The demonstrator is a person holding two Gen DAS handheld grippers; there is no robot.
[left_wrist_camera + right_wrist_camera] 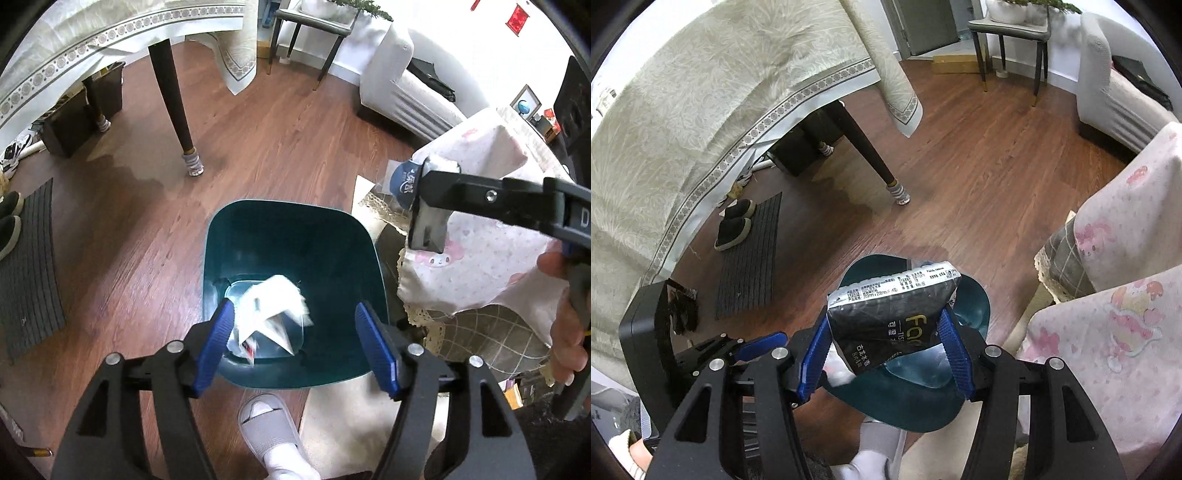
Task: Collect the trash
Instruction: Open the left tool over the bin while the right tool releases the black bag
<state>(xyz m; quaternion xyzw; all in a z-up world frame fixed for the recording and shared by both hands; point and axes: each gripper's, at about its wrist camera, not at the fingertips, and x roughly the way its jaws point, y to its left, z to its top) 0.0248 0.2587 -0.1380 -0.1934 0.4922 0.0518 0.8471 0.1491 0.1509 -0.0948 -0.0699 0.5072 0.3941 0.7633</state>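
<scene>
Trash bin (291, 236), dark teal, stands on the wood floor (258, 140) with white crumpled wrappers (273, 306) at its bottom. Left gripper (299, 343) hangs above it, fingers apart and holding nothing. Right gripper (882, 354) is clamped on a black tissue pack (890, 317) over the bin's rim, at 6 o'clock in the right wrist view.

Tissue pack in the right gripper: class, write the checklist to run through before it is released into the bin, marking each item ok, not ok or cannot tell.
1. Right gripper shut on the tissue pack: ok.
2. Pack above the bin opening: ok in the right wrist view; height cannot tell.
3. Left gripper open and holding nothing: ok.
4. Left gripper out of the drop path: not ok, it hangs over the bin mouth.
5. Room in the bin: ok, only white trash lies at the bottom.
6. Bin upright on the floor: ok.
</scene>
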